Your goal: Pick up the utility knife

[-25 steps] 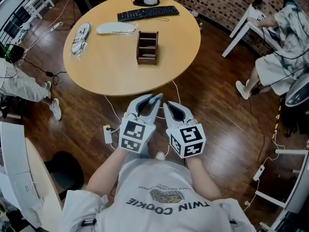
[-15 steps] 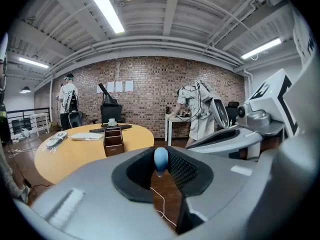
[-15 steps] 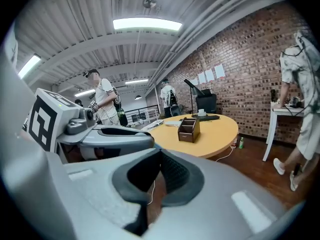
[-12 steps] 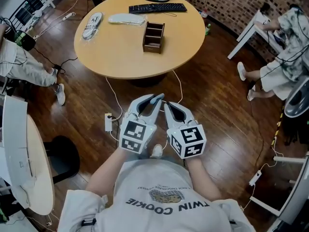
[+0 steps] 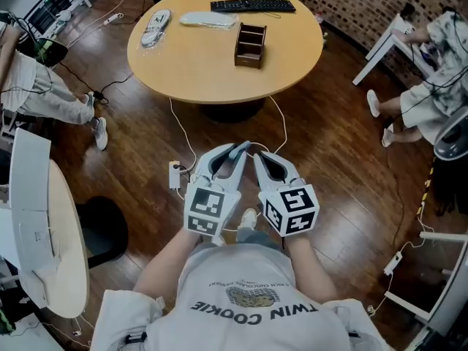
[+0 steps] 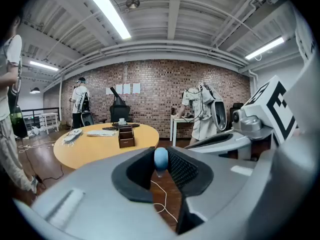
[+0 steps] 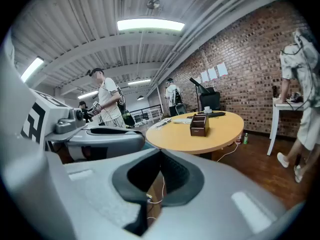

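Note:
Both grippers are held side by side in front of the person's chest, above the wooden floor and away from the round table [image 5: 190,64]. My left gripper [image 5: 235,150] is shut on a small thing with a rounded blue end [image 6: 160,160], which looks like the utility knife seen end-on; the rest of it is hidden between the pads. In the head view its blue-grey tip [image 5: 239,152] pokes out past the jaws. My right gripper [image 5: 257,157] is shut, its jaws meeting at the tip [image 7: 160,152] with nothing between them.
On the round table stand a brown wooden organiser [image 5: 249,44], a black keyboard [image 5: 252,6] and two foil-wrapped things [image 5: 208,20]. Cables and a white power strip [image 5: 175,175] lie on the floor ahead. A white table [image 5: 44,225] stands at left. People sit at both sides.
The round table has drawn further off and shifted right in the head view as the person backed away. Both grippers kept their pose together, the left still clamped on the blue-ended thing.

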Tool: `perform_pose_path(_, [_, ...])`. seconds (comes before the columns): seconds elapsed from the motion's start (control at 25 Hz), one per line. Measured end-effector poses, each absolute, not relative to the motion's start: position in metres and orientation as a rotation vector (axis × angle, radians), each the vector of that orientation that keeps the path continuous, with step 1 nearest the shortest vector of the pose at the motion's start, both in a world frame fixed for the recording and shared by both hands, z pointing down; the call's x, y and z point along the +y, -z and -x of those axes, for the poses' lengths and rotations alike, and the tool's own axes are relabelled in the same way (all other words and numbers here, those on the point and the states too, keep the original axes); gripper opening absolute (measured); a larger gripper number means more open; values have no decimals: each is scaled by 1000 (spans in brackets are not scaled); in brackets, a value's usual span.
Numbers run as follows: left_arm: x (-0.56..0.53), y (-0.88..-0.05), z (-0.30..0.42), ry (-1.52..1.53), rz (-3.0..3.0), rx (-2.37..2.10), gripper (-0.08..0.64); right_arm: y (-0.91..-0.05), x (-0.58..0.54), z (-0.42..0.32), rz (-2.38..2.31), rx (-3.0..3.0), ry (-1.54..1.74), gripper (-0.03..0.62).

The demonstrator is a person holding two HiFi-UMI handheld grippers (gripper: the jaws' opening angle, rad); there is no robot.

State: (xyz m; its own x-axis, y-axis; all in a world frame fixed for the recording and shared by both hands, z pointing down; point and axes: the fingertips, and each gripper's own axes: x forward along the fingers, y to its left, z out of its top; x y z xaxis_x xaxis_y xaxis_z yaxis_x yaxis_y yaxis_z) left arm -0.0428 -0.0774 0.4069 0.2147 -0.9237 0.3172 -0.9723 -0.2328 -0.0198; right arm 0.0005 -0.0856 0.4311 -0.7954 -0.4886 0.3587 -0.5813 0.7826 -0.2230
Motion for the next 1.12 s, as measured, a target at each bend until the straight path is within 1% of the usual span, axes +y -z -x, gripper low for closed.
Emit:
perform_pose_path(0.32, [-1,-400,56,-366,-2341,-1781,77,-424,-7,13,-900,-2678,-489,0])
perform_pose_path(0.72, [73,-401,60,-349,-2358,-1755,77,-420,68,12,-973,-2658,-455,0])
perform_pose_path(1.12, [92,-397,64,-312,-2364,-1729,77,-424,94,18,-995,-2645,-438,0])
